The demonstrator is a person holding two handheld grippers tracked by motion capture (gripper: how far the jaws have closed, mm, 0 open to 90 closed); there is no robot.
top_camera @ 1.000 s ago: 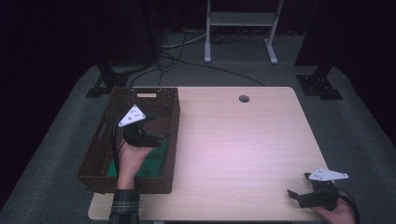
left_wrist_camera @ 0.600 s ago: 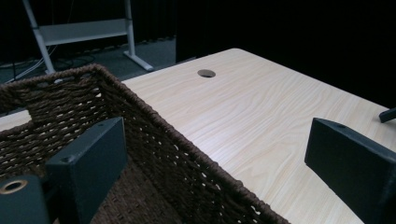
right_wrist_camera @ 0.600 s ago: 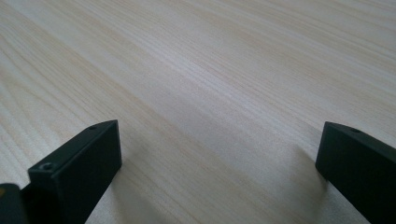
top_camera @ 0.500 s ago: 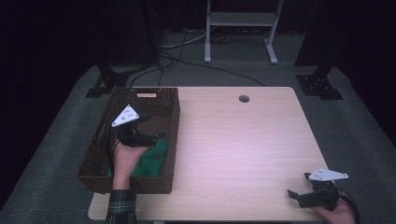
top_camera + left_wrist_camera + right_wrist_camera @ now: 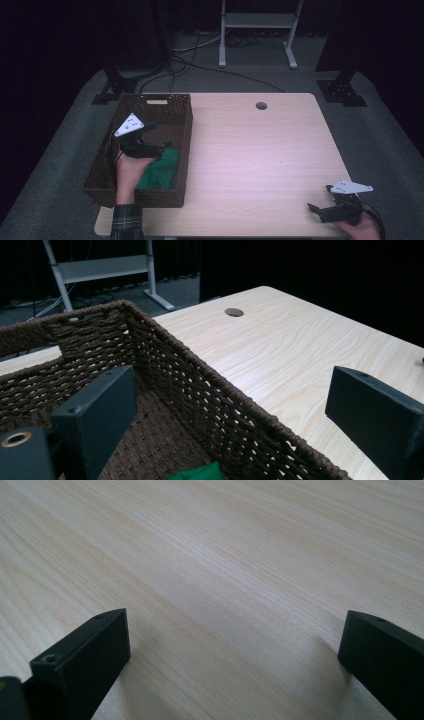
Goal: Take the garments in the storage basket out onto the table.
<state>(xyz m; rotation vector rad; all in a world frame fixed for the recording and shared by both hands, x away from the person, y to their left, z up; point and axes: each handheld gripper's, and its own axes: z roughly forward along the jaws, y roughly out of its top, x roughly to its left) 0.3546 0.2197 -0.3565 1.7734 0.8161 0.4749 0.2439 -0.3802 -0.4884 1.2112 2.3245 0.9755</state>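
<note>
A brown wicker basket point(image 5: 182, 130) stands on the left part of the light wooden table point(image 5: 255, 150). A green cloth point(image 5: 161, 169) lies inside it toward the near right corner, and its tip point(image 5: 200, 473) shows in the left gripper view. My left gripper point(image 5: 159, 148) hovers over the basket above the cloth, jaws wide open with nothing between them; they straddle the basket's right wall point(image 5: 220, 405). My right gripper point(image 5: 316, 210) rests low over the table's near right corner, open and empty, with bare wood point(image 5: 225, 580) ahead of it.
A round cable hole point(image 5: 261, 105) sits near the table's far edge. Beyond the table are a white metal stand point(image 5: 255, 30), cables on the grey floor and black stand bases point(image 5: 345, 92) at both sides.
My left gripper has lifted and drawn back toward the near side of the basket, leaving the green cloth lying inside. The right gripper has stayed put.
</note>
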